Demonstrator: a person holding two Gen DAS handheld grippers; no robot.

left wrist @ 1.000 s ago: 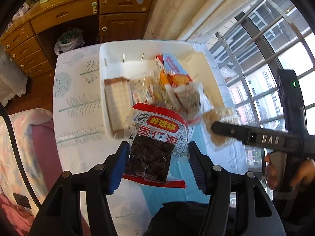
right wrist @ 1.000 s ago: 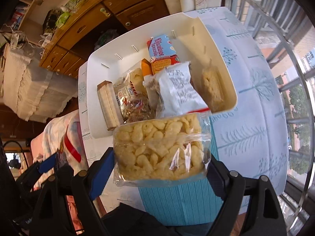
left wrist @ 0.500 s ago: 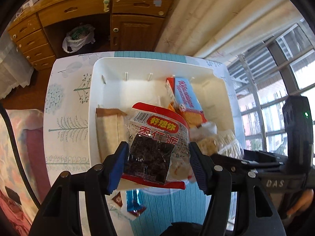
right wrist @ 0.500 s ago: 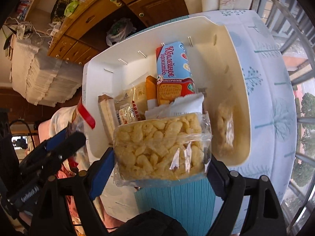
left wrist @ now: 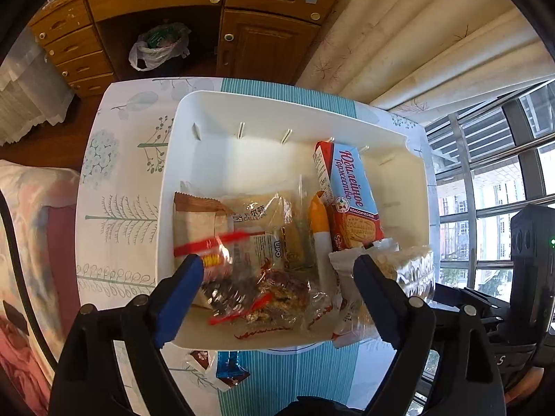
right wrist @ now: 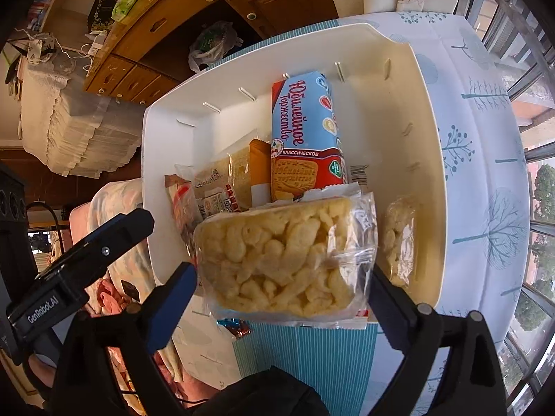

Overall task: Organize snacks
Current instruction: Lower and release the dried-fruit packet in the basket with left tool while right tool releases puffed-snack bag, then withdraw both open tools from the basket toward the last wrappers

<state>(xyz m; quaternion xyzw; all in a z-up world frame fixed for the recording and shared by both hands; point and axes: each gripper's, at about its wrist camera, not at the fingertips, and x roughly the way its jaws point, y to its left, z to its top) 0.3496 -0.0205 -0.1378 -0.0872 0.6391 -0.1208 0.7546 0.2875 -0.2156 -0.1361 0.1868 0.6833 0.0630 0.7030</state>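
Observation:
A white bin (left wrist: 277, 111) (right wrist: 430, 111) on the table holds several snacks, among them a blue and red biscuit pack (left wrist: 350, 194) (right wrist: 305, 131). My left gripper (left wrist: 277, 277) is open above the bin's near left part. The red-edged packet of dark snack (left wrist: 222, 274) is blurred between its fingers, falling free into the bin. My right gripper (right wrist: 282, 277) is shut on a clear bag of yellow puffs (right wrist: 281, 260) and holds it over the bin's near edge. A second small puff bag (right wrist: 399, 242) lies in the bin's right part.
Two small wrapped snacks (left wrist: 222, 371) lie on the tablecloth in front of the bin. A wooden cabinet (left wrist: 194, 10) with a plastic bag stands beyond the table. A curtain and window bars are at the right. A bed edge is at the left.
My left gripper has opened and let go of the red-edged packet, which drops into the bin. Both grippers have moved forward over the bin; the right still holds the puff bag.

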